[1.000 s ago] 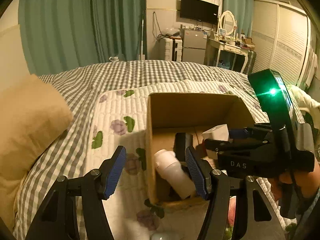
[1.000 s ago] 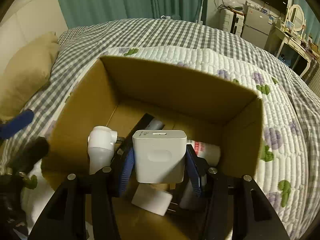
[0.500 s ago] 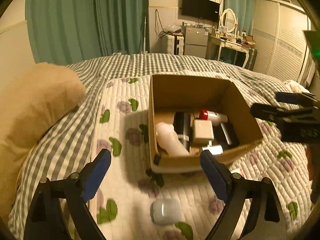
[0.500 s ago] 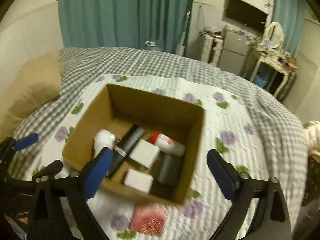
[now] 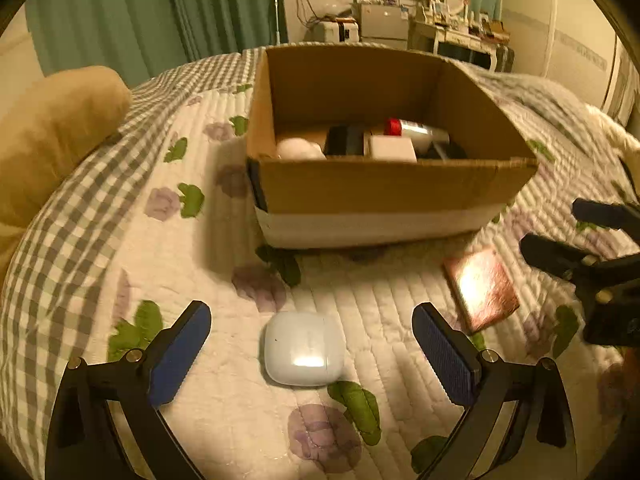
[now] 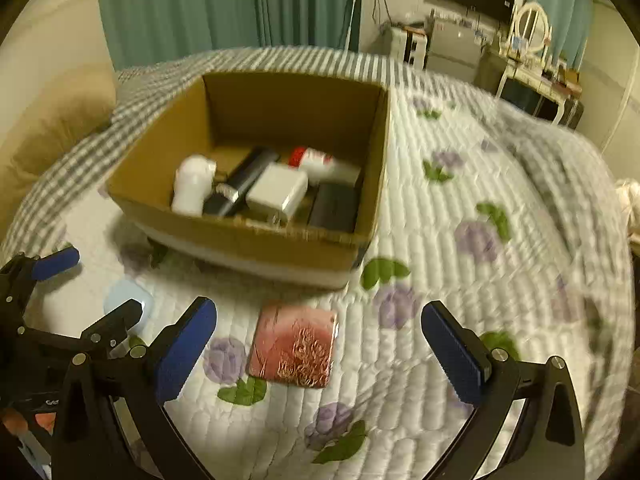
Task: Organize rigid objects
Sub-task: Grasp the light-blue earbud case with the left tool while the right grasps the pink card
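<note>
My left gripper (image 5: 311, 354) gapes empty around the pale-blue earbud case (image 5: 303, 349) lying before the cardboard box (image 5: 380, 190); my right gripper (image 6: 318, 346), equally wide, frames the shiny pink square packet (image 6: 293, 345). On this soft quilt (image 6: 460, 208), either could slide or tip when pinched. The box's contents are blurred.

Left wrist view: sits low over the quilt (image 5: 400, 304), looking forward between its own fingers at the near wall of the cardboard box (image 5: 380, 188), close in. The earbud case (image 5: 303, 349) lies just ahead, the pink foil packet (image 5: 482, 290) to the right.

Right wrist view: sits higher and right of the other, looking down and left into the cardboard box (image 6: 248, 240), the pink foil packet (image 6: 294, 346) nearest.

Both views share box, packet, case (image 6: 126, 300), green curtains and far dresser.
</note>
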Demonstrator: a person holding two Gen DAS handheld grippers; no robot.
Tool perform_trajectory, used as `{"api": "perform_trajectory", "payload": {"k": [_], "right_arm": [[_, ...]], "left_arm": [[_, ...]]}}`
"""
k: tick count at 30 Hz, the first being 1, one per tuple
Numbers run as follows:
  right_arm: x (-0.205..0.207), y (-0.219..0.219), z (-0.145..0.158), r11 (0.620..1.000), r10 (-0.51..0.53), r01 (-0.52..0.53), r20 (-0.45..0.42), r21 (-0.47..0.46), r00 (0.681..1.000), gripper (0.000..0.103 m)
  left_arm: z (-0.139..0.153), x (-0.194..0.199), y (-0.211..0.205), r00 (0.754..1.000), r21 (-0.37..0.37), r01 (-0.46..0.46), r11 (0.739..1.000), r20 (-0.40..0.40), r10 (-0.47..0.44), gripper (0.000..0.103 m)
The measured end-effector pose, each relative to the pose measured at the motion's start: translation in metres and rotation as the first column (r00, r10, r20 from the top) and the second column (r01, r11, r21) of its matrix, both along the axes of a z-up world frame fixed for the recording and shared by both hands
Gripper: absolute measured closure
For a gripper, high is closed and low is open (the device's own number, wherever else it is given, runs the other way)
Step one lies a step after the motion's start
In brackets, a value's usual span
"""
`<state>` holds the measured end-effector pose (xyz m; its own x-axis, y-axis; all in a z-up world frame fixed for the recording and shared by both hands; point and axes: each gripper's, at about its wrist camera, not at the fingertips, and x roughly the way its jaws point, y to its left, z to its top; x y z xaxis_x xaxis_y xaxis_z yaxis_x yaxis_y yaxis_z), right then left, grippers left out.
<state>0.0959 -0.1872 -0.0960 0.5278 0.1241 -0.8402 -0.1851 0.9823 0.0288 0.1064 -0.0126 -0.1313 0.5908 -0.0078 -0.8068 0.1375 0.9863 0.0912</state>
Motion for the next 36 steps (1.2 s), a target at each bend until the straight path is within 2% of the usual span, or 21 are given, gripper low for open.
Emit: {"api": "perform_trajectory", "payload": {"k": [2, 4, 6, 9, 12, 14, 15, 18, 23, 27, 36], "right_arm": [[0.002, -0.003, -0.02, 1.0, -0.007, 0.008, -0.052, 0.017, 0.999, 0.0], [0.002, -0.006, -0.033, 0.999, -0.022, 0.024, -0.084, 0.023, 0.996, 0.0], [0.002, -0.009, -0.036, 0.999, -0.031, 0.034, -0.093, 0.035, 0.995, 0.0], [0.001, -0.013, -0.032, 0.998, -0.039, 0.044, -0.079, 0.056, 0.996, 0.0], [0.0, -0.016, -0.032, 0.996, -0.05, 0.056, -0.081, 0.065, 0.995, 0.0], [0.0, -0.017, -0.033, 0.996, -0.053, 0.059, -0.084, 0.066, 0.995, 0.0], [0.0, -0.017, -0.033, 0.996, -0.052, 0.058, -0.084, 0.064, 0.995, 0.0], [0.003, -0.014, -0.037, 0.997, -0.045, 0.051, -0.095, 0.059, 0.994, 0.0], [0.009, -0.003, -0.045, 0.997, -0.014, 0.023, -0.134, 0.067, 0.991, 0.0], [0.018, 0.013, -0.058, 0.999, 0.011, -0.002, -0.183, 0.046, 0.983, 0.0], [0.033, 0.024, -0.081, 1.0, -0.009, 0.014, -0.254, 0.022, 0.967, 0.001]], "left_arm": [[-0.007, 0.0, -0.003, 1.0, 0.026, 0.008, 1.0, -0.014, -0.008, 0.005], [-0.015, 0.001, -0.004, 0.999, 0.048, 0.005, 0.999, -0.033, -0.003, 0.02], [-0.023, 0.004, -0.004, 0.998, 0.051, 0.006, 0.999, -0.065, -0.003, 0.027], [-0.034, 0.008, -0.007, 0.994, 0.063, 0.022, 0.998, -0.11, -0.015, 0.028], [-0.048, 0.013, -0.014, 0.987, 0.119, 0.048, 0.992, -0.157, -0.029, 0.031], [-0.049, 0.012, -0.019, 0.987, 0.153, 0.059, 0.986, -0.156, -0.034, 0.047], [-0.048, 0.012, -0.02, 0.985, 0.13, 0.073, 0.989, -0.166, -0.051, 0.053], [-0.042, 0.009, -0.021, 0.989, 0.124, 0.063, 0.99, -0.142, -0.045, 0.053], [-0.012, 0.004, -0.007, 0.998, 0.018, 0.012, 1.0, -0.065, -0.011, 0.053], [-0.003, 0.002, -0.005, 0.999, 0.002, 0.0, 1.0, -0.046, 0.0, 0.053], [0.001, 0.001, -0.004, 0.999, -0.019, -0.016, 1.0, -0.036, 0.016, 0.053]]}}
